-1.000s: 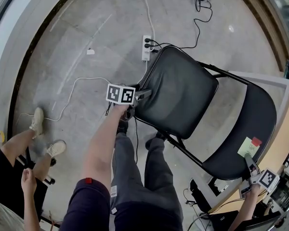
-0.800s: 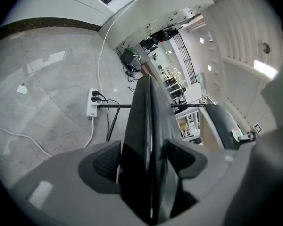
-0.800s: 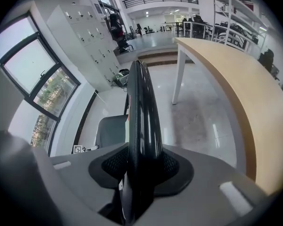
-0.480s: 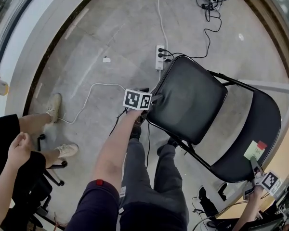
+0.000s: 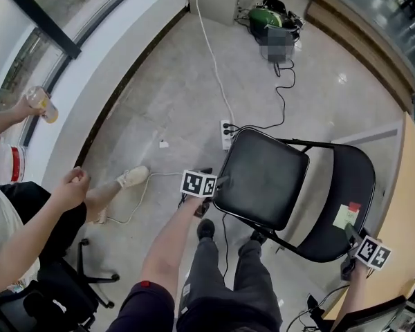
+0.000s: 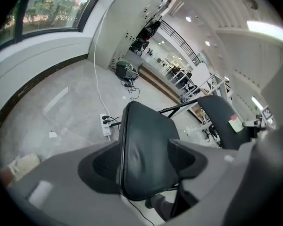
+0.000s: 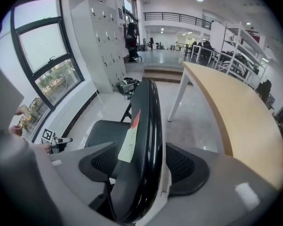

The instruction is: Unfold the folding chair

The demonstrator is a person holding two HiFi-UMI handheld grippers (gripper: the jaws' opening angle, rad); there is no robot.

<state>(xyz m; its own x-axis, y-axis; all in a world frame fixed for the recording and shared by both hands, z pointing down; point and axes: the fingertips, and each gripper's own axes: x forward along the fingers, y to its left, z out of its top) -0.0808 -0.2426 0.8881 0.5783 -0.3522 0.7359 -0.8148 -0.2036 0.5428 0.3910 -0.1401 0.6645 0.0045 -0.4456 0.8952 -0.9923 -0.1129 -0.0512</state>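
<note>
At the far left a seated bystander (image 5: 28, 220) stretches one shoe (image 5: 133, 177) toward the middle of the floor, and a white power strip (image 5: 227, 134) with its cables lies just behind the folding chair (image 5: 263, 178). The chair stands in the middle, between the two tools, and it looks already opened, with the seat (image 6: 146, 145) swung away from the backrest (image 7: 148, 140); I judge the task to be almost finished. The left tool (image 5: 223, 181) is at the seat's front edge. Its jaws have just been closing a little, they stand wide around the padded edge, and they seem to clasp it. The person's own legs (image 5: 214, 282) are directly under that edge. Further right, a yellow note (image 5: 345, 216) sticks on the backrest. The right tool (image 5: 349, 234) is at the backrest's top rim; its jaws have just been opening, and the rim stands between them but the pads do not press it, so this tool is released. A wooden counter (image 5: 408, 206) is just beside it. The danger I see is that only one tool holds the chair now: if the left tool pulls the seat edge upward, the seat can fold back or the whole frame can tip. A sliding leg could also catch the cables, and the free backrest could knock the counter.
</note>
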